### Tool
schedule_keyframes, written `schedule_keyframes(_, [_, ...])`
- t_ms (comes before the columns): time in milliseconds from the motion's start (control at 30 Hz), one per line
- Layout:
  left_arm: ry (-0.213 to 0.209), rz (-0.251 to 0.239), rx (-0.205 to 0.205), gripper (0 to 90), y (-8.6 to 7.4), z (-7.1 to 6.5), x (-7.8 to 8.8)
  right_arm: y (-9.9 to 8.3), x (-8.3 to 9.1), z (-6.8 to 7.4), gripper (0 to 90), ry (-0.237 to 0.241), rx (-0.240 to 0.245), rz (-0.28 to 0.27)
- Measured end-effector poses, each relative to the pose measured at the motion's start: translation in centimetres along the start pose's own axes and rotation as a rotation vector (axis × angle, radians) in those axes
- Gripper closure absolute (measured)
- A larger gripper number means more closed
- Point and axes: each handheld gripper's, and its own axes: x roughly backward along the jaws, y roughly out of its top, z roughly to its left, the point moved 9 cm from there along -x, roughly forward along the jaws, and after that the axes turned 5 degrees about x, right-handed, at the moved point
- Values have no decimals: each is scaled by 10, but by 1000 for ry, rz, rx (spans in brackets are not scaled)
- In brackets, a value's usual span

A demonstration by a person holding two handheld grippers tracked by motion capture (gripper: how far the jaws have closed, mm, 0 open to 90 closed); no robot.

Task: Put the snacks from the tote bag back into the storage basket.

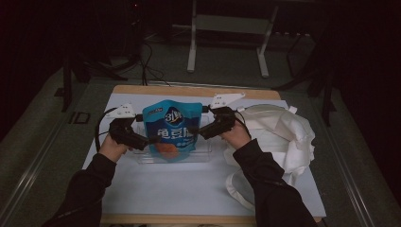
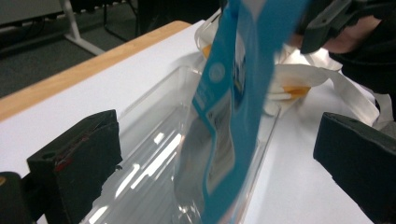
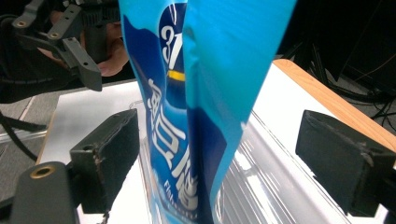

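A blue pouch (image 1: 171, 128) is standing upright in a clear plastic tray (image 1: 203, 156) at the middle of the white worktop (image 1: 189, 184). The left gripper (image 1: 150, 140) is approaching the pouch's left edge; in the left gripper view its fingers (image 2: 74, 163) are standing spread wide, with the pouch edge-on between them and touching neither. The right gripper (image 1: 195, 129) is meeting the pouch's right edge; in the right gripper view its fingers (image 3: 343, 158) are likewise spread, with the pouch between them and clear of both pads.

A white cloth bag (image 1: 283, 132) is lying crumpled just right of the tray, crowding the right forearm. The worktop's near half is lying open. The wooden far edge (image 1: 194, 90) is running close behind the pouch.
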Motion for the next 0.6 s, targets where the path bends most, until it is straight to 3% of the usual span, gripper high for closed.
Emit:
schedule_keyframes(100, [75, 5, -7, 12, -8, 2, 1, -3, 4, 0, 138, -8, 3, 11])
schedule_keyframes(200, [87, 6, 20, 12, -14, -2, 3, -6, 9, -1, 138, -25, -7, 17])
schedule_keyframes(300, [105, 3, 9, 12, -19, -9, 7, -10, 14, 1, 139, -39, -5, 22])
schedule_keyframes(433, [124, 8, 47, 12, -29, -11, 12, -15, 21, 2, 139, -61, -7, 30])
schedule_keyframes(500, [162, 20, 44, 12, -34, -10, 16, -18, 26, 3, 138, -65, -13, 34])
schedule_keyframes(600, [174, 26, 61, 12, -41, -13, 21, -22, 33, 4, 139, -80, -25, 46])
